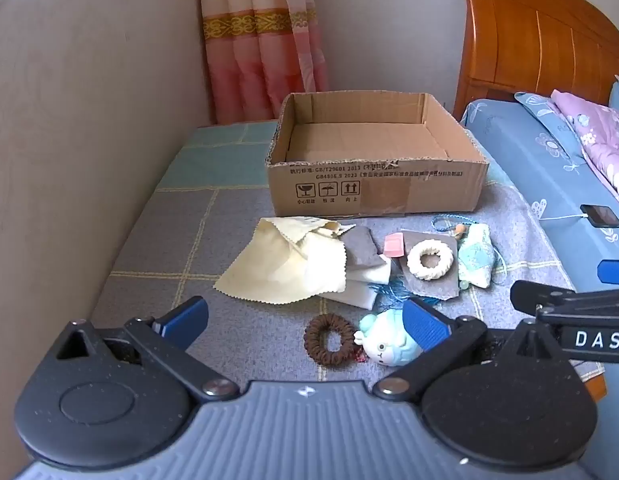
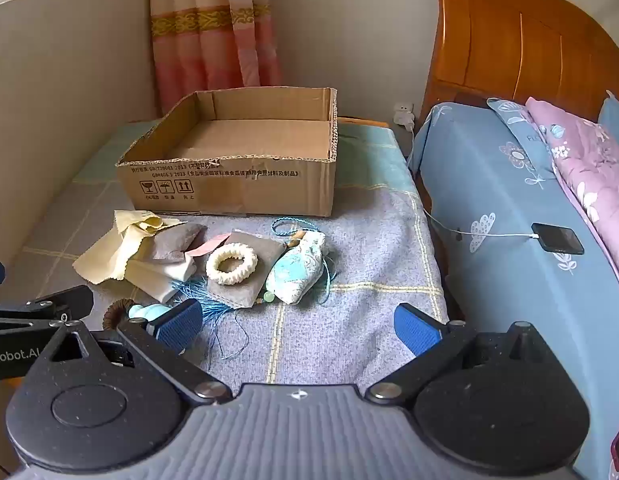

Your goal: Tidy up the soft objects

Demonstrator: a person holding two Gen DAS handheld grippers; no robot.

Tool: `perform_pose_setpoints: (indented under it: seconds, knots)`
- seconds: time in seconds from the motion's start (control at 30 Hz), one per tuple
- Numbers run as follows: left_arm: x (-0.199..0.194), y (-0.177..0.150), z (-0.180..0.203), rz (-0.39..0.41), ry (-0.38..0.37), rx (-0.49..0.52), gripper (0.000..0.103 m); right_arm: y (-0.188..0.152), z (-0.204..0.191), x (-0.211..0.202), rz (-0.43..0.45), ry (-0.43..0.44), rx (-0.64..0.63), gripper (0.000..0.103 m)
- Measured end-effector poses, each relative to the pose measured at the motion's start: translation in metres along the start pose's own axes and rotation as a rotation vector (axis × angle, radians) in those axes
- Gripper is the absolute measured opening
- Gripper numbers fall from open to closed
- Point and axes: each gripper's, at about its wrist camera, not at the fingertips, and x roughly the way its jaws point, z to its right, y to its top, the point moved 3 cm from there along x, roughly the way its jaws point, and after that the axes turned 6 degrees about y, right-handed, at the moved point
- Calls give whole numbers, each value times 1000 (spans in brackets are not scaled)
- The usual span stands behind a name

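Observation:
An empty cardboard box (image 1: 373,188) (image 2: 233,188) stands at the back of a checked cloth. In front of it lies a heap: a cream cloth (image 1: 281,268) (image 2: 109,258), grey felt pieces (image 1: 437,284) (image 2: 245,286), a white scrunchie (image 1: 430,259) (image 2: 231,263), a pale blue patterned pouch (image 1: 475,260) (image 2: 299,274). Nearer lie a brown scrunchie (image 1: 328,339) and a light blue plush toy (image 1: 385,340). My left gripper (image 1: 305,320) is open above the brown scrunchie and toy, holding nothing. My right gripper (image 2: 297,322) is open over bare cloth, right of the heap.
A bed with blue sheet (image 2: 489,208) and wooden headboard (image 2: 521,48) stands on the right, with a phone on a charging cable (image 2: 557,239) on it. A wall (image 1: 69,120) runs close along the left. A pink curtain (image 1: 261,40) hangs behind the box.

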Motion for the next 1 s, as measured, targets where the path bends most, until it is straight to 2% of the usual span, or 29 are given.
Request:
perform_pose_setpoints:
  seconds: [1.0]
  knots:
    - [-3,-7,-2,-12,-1,-13,102,-3,-2,-6,-17,7,7,103]
